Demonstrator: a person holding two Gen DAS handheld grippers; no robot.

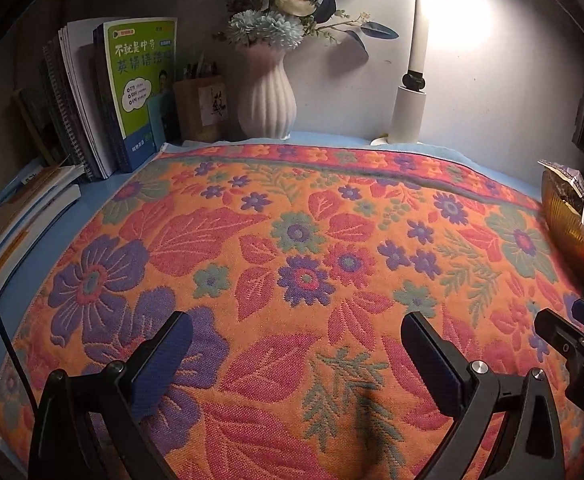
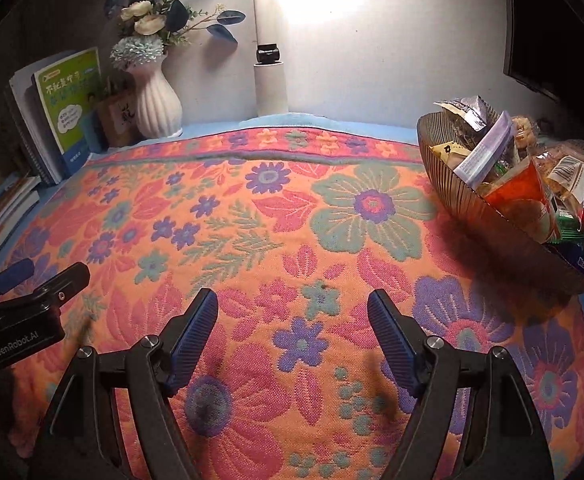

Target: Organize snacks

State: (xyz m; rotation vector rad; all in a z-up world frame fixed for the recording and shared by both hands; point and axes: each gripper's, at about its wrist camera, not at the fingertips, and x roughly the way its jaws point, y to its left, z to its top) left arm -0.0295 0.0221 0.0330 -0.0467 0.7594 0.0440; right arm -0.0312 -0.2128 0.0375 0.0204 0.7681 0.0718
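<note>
An amber ribbed glass bowl [image 2: 456, 188] full of wrapped snacks [image 2: 528, 184] stands at the right edge of the floral cloth; it also shows in the left wrist view [image 1: 564, 220]. My left gripper [image 1: 298, 334] is open and empty, low over the cloth's front middle. My right gripper [image 2: 294, 314] is open and empty, over the cloth, left of and nearer than the bowl. Each gripper shows in the other's view: the right one [image 1: 572, 328] at the right edge, the left one [image 2: 39, 280] at the left edge.
An orange floral cloth [image 1: 292, 240] covers the blue desk. At the back stand upright books [image 1: 131, 92], a pen holder [image 1: 201, 108], a white vase of flowers [image 1: 267, 96] and a lit desk lamp [image 1: 410, 108]. Flat books [image 1: 19, 216] lie at the left.
</note>
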